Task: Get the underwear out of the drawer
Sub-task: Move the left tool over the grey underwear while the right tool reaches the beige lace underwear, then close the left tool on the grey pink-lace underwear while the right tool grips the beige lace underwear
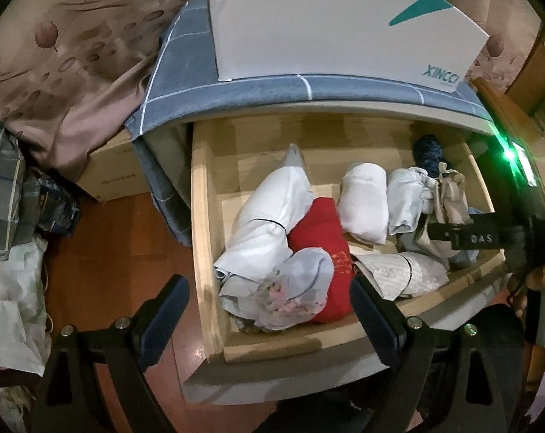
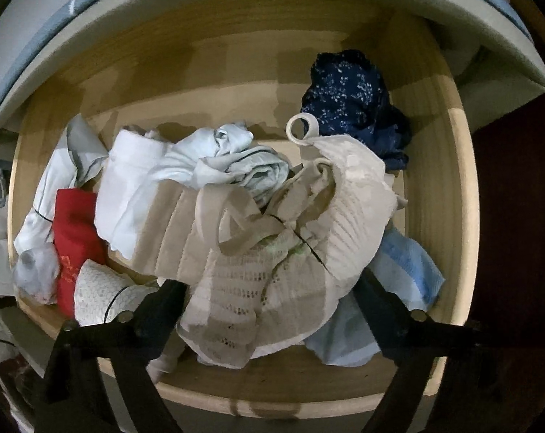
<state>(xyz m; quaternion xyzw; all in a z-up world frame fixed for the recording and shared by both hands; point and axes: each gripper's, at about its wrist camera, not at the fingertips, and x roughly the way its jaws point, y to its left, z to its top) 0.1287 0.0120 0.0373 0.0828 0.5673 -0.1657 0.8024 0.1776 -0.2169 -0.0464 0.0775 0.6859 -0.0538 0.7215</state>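
Note:
A pale wooden drawer (image 1: pixel 200 216) stands pulled out, full of folded and crumpled underwear. In the right wrist view a beige lace garment with straps (image 2: pixel 272 252) lies on top, and my right gripper (image 2: pixel 270 294) points straight down over it, open, one finger on each side of the cloth. Around it lie a navy speckled piece (image 2: pixel 352 101), a light blue piece (image 2: pixel 406 270), white rolls (image 2: pixel 135 187) and a red garment (image 2: pixel 74 223). My left gripper (image 1: pixel 269 306) hangs open above the drawer's front left part, over a white floral piece (image 1: pixel 294 288) and the red garment (image 1: pixel 319 238).
A white box (image 1: pixel 326 18) sits on a blue checked cloth (image 1: pixel 265 90) covering the cabinet top. Brown leaf-print fabric (image 1: pixel 74 54), a cardboard box (image 1: pixel 117 176) and piled cloths (image 1: pixel 9 306) lie left, on reddish wooden floor (image 1: pixel 110 245). A hand (image 1: pixel 539 274) holds the right gripper.

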